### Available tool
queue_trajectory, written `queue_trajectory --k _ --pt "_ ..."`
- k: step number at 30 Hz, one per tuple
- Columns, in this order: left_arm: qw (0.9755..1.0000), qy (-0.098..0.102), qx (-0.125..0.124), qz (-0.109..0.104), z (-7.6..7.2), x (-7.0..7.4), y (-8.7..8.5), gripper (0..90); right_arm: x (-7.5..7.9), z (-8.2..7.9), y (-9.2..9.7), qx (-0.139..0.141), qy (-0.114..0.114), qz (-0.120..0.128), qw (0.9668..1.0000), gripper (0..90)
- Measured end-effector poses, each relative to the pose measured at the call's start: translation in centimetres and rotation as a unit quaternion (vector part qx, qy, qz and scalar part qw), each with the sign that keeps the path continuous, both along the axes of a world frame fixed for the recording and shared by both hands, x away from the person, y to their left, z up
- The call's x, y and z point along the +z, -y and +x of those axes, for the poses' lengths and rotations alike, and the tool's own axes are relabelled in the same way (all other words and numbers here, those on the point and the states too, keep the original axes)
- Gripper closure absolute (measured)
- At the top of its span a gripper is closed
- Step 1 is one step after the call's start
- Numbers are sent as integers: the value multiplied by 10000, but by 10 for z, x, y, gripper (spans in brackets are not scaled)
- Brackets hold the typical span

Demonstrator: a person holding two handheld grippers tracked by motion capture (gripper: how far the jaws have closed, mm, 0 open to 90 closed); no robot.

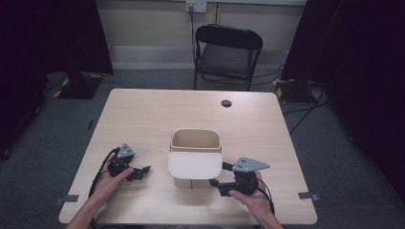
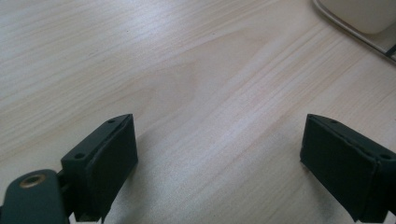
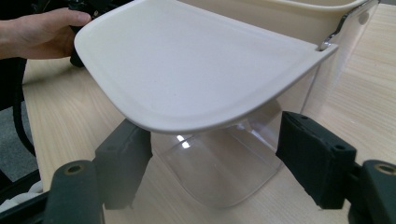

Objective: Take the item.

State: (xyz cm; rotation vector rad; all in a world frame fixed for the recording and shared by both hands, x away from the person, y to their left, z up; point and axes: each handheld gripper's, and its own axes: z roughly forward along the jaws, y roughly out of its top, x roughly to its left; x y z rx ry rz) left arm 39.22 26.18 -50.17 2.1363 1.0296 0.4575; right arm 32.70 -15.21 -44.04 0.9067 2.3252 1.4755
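Two hands are reaching in over the table's (image 1: 143,109) near edge, each holding a gripper beside the clear container (image 1: 195,148). Left of that container, the left gripper (image 1: 142,171) is resting with jaws spread wide over bare wood (nothing between them), leaving open tabletop up to the container's wall. At the centre, the container's cream lid (image 1: 195,164) is hanging flipped open over its near side. Right of the container, the right gripper (image 1: 220,174) is sitting partly open under the lid's rim, gripping nothing.
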Motion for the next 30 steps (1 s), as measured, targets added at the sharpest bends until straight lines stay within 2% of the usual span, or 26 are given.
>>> queue_trajectory --k 20,30 --pt "10000 -2 3 -3 0 0 0 102 3 0 0 0 1 47 10000 239" --pt "10000 -3 5 -7 0 0 0 102 7 1 1 -52 33 84 9999 194"
